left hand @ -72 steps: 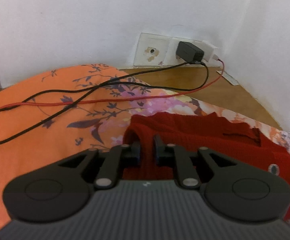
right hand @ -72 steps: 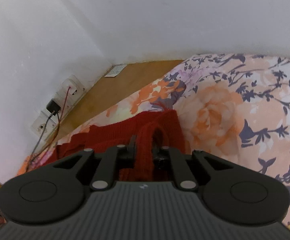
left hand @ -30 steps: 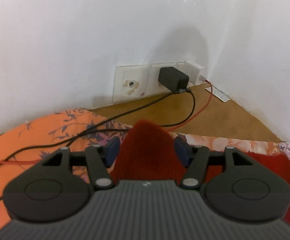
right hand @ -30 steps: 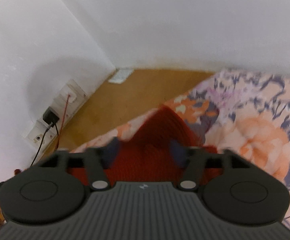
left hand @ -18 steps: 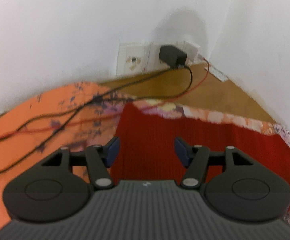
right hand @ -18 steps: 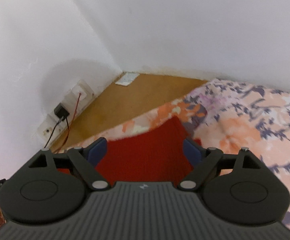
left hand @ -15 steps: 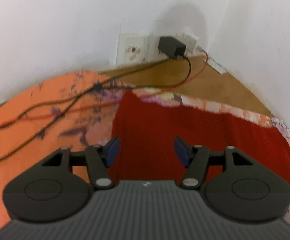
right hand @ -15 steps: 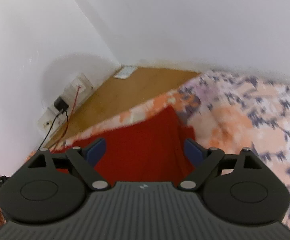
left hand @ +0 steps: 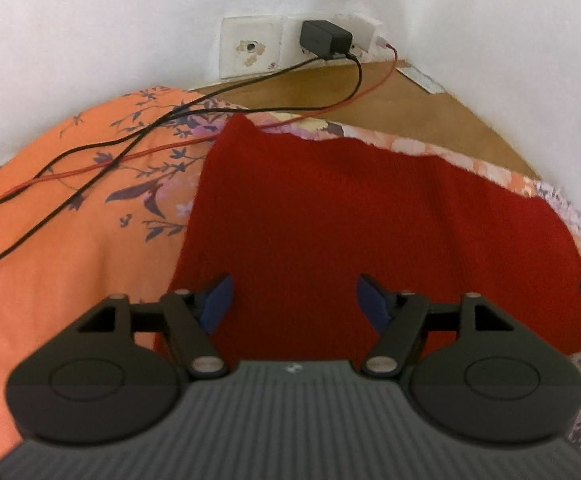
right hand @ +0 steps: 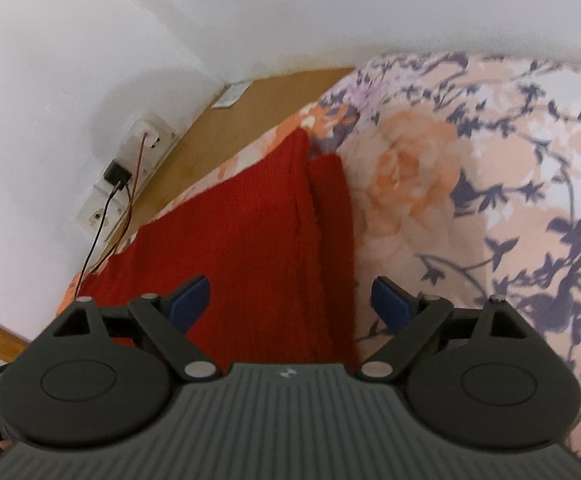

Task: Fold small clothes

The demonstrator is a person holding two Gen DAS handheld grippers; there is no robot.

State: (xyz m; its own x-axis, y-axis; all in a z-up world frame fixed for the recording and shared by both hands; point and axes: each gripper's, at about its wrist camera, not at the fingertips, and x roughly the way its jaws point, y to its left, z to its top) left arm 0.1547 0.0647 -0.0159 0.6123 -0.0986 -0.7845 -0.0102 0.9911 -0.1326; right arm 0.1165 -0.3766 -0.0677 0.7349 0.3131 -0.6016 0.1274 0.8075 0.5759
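A red knit garment (left hand: 370, 220) lies flat and folded on the orange floral bedsheet (left hand: 70, 240). It also shows in the right wrist view (right hand: 242, 248), with a lower layer sticking out along its right edge. My left gripper (left hand: 294, 300) is open and empty, hovering above the garment's near left part. My right gripper (right hand: 290, 300) is open and empty above the garment's near right edge. Neither gripper touches the cloth.
A black cable (left hand: 90, 184) and a red cable (left hand: 90, 166) cross the sheet left of the garment, running to a charger (left hand: 324, 39) in the wall sockets. A bare wooden bed board (left hand: 410, 108) lies beyond the sheet, against white walls in the corner.
Both grippers, shut on the garment's corners 2.4 s ago, carried them over and opened. The garment now lies flat and folded, and both grippers have drawn back from it.
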